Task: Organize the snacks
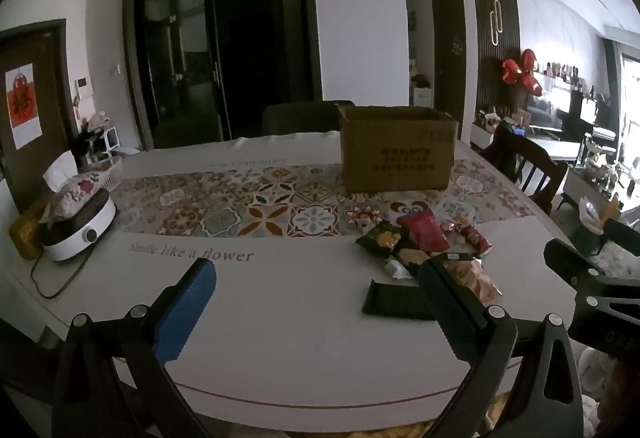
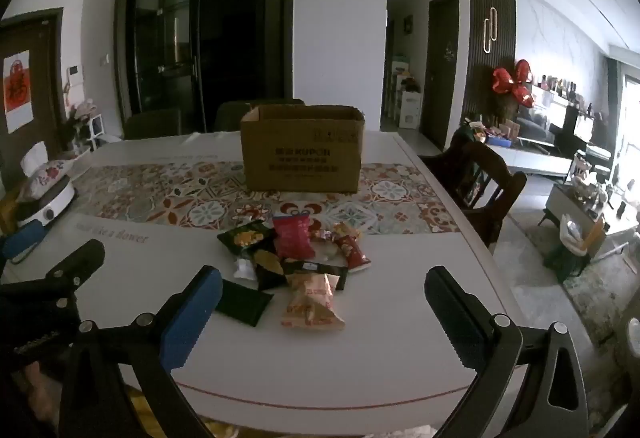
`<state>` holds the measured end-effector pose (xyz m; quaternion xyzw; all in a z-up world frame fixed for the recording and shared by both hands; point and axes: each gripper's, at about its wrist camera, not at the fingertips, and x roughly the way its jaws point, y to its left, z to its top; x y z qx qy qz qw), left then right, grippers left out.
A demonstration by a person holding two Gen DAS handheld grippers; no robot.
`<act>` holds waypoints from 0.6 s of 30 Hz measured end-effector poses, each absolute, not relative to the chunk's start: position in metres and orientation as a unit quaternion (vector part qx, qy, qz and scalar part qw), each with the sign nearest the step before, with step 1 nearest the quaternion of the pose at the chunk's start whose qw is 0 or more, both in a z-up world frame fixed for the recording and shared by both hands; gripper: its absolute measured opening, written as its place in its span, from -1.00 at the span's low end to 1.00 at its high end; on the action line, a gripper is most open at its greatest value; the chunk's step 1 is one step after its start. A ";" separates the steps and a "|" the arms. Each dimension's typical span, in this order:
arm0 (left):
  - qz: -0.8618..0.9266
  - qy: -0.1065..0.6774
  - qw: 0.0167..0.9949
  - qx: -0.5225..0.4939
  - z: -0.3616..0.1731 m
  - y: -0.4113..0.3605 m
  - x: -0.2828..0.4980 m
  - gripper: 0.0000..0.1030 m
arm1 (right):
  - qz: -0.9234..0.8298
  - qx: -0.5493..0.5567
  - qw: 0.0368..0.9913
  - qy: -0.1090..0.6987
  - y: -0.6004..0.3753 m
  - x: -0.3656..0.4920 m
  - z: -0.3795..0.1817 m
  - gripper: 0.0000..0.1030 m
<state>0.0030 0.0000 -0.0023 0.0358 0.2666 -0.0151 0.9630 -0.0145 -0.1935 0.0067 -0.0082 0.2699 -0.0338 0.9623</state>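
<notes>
Nothing has been picked up yet; this looks like the very start of the sorting, with both tools held back at the near edge of the table (image 2: 360, 354) and pointed at the job. The snack packets (image 2: 294, 258) lie in a loose heap on the white part of the cloth, just short of the patterned runner. An open cardboard box (image 2: 302, 158) stands on the runner at the far side, well apart from the heap, and I would guess that is where they are meant to go.

The right gripper (image 2: 324, 302) has its fingers spread wide and holds nothing; the heap sits straight ahead between them, with an orange-and-white packet (image 2: 312, 304) nearest and a flat dark green packet (image 2: 242, 302) just beside its left finger. A red packet (image 2: 294, 236) lies on top toward the far side. The left gripper (image 1: 316, 294) is likewise wide open and empty, aimed more at bare cloth, with the heap off to its right, partly behind its right finger.

The next move, as I judge it, is for the right gripper to go forward and down over the nearest packet and close on one alone. These bags are soft and overlap, so a low, careless pinch could drag a neighbour along.

A white electric cooker (image 1: 78, 226) sits at the far left, out of the way.
</notes>
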 end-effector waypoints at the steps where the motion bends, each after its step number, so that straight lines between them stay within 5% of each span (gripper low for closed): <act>1: -0.013 0.256 0.966 0.034 -0.002 -0.001 0.000 1.00 | -0.034 -0.008 0.962 0.270 -0.194 -0.015 0.007 0.99; 18: -0.014 0.242 0.969 0.039 0.009 -0.001 -0.006 1.00 | -0.034 -0.004 0.964 0.262 -0.197 -0.015 0.010 0.99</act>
